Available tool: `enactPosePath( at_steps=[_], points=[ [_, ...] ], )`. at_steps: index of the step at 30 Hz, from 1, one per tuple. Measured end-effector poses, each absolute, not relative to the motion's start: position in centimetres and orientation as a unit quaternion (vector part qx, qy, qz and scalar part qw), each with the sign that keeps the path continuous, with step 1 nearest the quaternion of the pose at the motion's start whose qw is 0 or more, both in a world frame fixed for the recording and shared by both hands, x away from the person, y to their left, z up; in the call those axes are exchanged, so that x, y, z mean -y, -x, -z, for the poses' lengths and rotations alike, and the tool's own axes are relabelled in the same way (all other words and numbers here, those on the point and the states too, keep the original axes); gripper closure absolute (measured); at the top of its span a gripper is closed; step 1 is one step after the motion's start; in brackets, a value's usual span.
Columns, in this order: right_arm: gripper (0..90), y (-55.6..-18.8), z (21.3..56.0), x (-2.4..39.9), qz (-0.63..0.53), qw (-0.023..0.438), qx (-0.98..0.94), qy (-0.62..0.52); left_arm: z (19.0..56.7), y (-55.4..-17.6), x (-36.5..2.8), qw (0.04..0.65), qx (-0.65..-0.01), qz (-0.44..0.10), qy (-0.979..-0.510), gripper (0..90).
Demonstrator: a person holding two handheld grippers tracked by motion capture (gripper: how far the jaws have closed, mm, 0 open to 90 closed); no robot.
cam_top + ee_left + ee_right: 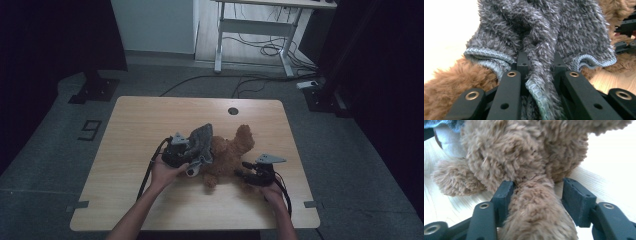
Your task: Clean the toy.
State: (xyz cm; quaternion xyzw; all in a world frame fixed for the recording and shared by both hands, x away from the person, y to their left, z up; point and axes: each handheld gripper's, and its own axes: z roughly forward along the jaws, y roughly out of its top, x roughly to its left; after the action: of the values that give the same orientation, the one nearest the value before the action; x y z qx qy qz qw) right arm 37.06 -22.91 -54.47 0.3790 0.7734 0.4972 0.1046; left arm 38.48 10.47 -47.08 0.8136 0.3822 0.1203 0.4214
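Observation:
A brown plush bear (231, 150) lies in the middle of the wooden table (145, 120). Over its left part hangs a grey fuzzy cloth (201, 137) with a stitched hem. My left gripper (194, 159) is shut on a fold of that cloth (541, 32), with brown fur (446, 85) just below it. My right gripper (241, 171) is at the bear's right side. In the right gripper view, a limb of the bear (534, 210) lies between its jaws (537, 192). One pad touches the fur and the other stands clear, so this gripper is open.
A round cable hole (233, 110) sits near the table's far edge. Beyond the table, a white desk frame (255, 27) stands on the floor with loose cables (270, 50). Dark stand bases (95, 90) flank it. Bare tabletop lies to the left and in front.

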Motion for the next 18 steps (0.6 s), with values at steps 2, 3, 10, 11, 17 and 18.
enactPosePath(
  at_steps=[2,3,10,11,17,18],
  points=[
    [42.2,-37.0,54.3,23.0,-0.499,0.110,-0.771,-0.381,47.3,-37.9,-10.5,0.423,-0.378,-0.127,-0.814,75.2],
    [41.8,-36.9,54.1,23.1,-0.502,0.114,-0.767,-0.382,47.3,-37.7,-10.4,0.425,-0.377,-0.130,-0.813,75.2],
    [36.9,-36.5,52.1,25.3,-0.556,0.131,-0.711,-0.411,47.6,-36.2,-10.2,0.426,-0.364,-0.141,-0.816,75.3],
    [35.2,-36.4,51.8,25.6,-0.560,0.135,-0.704,-0.416,47.6,-36.1,-10.3,0.427,-0.364,-0.139,-0.816,75.3],
    [26.5,-37.1,49.7,25.5,-0.560,0.146,-0.698,-0.421,47.9,-35.3,-10.4,0.437,-0.363,-0.134,-0.812,75.3],
    [25.3,-37.5,49.4,25.4,-0.559,0.146,-0.699,-0.420,47.9,-35.1,-10.5,0.438,-0.362,-0.133,-0.812,75.3]
  ],
)
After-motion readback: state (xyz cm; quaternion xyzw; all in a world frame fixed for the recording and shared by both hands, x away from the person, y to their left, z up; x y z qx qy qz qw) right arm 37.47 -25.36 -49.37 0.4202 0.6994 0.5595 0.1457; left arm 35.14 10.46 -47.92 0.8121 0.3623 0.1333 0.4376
